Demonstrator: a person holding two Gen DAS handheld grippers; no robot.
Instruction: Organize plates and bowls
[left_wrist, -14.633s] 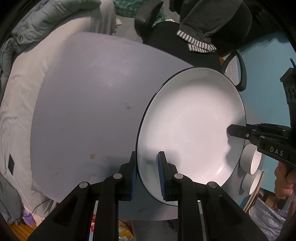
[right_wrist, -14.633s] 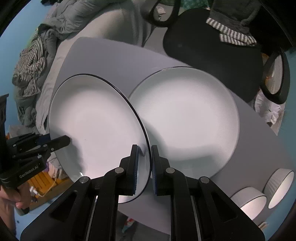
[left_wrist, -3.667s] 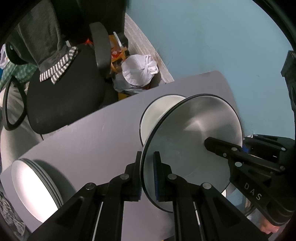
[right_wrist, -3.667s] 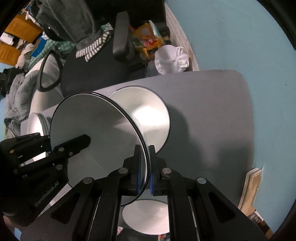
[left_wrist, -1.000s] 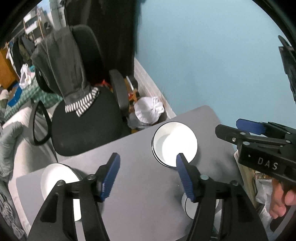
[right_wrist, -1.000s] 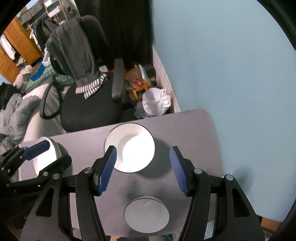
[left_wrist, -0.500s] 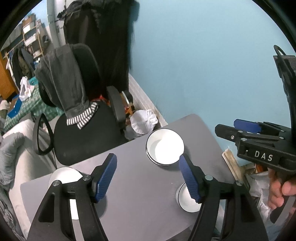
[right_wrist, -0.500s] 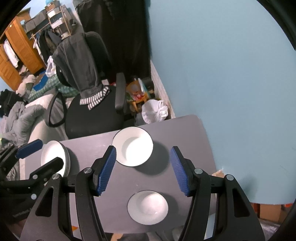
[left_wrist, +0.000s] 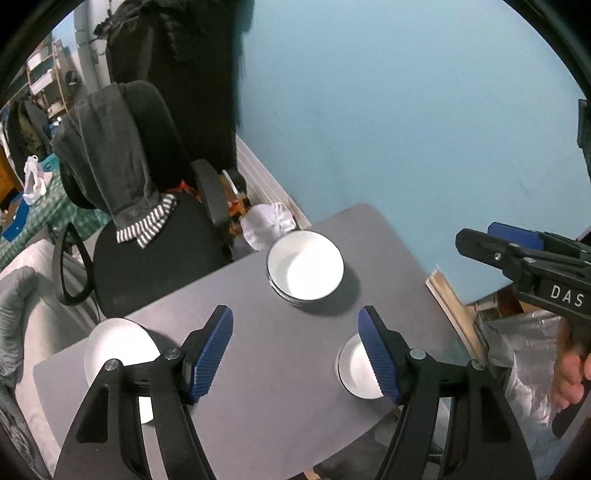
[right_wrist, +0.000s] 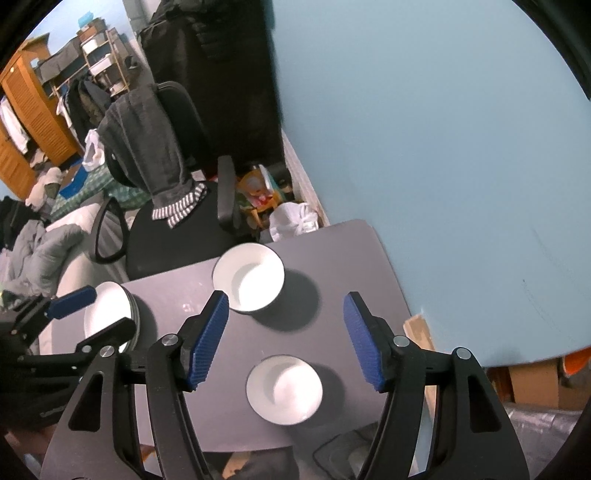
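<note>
Both grippers, left (left_wrist: 295, 350) and right (right_wrist: 284, 336), raised higher, jaws wide and empty; small bowl (right_wrist: 283, 387) sits nearest below right.

My left tongs (left_wrist: 295, 350) cover part of the plates (left_wrist: 110, 347) at the worktop's (left_wrist: 266, 398) left end, and the right finger (left_wrist: 380, 362) hides one side of the small bowl (left_wrist: 352, 369). How many dishes sit in each pile I cannot count. From the right wrist, the left tongs' finger (right_wrist: 107, 332) crosses the plates (right_wrist: 107, 310). The worktop's (right_wrist: 351, 258) near edge runs behind my right tongs (right_wrist: 284, 336). In the left view, the right tongs (left_wrist: 491, 243) are cut off at the frame's edge, as is the hand (left_wrist: 570, 373) holding them. Shelves far back are too small to read.
</note>
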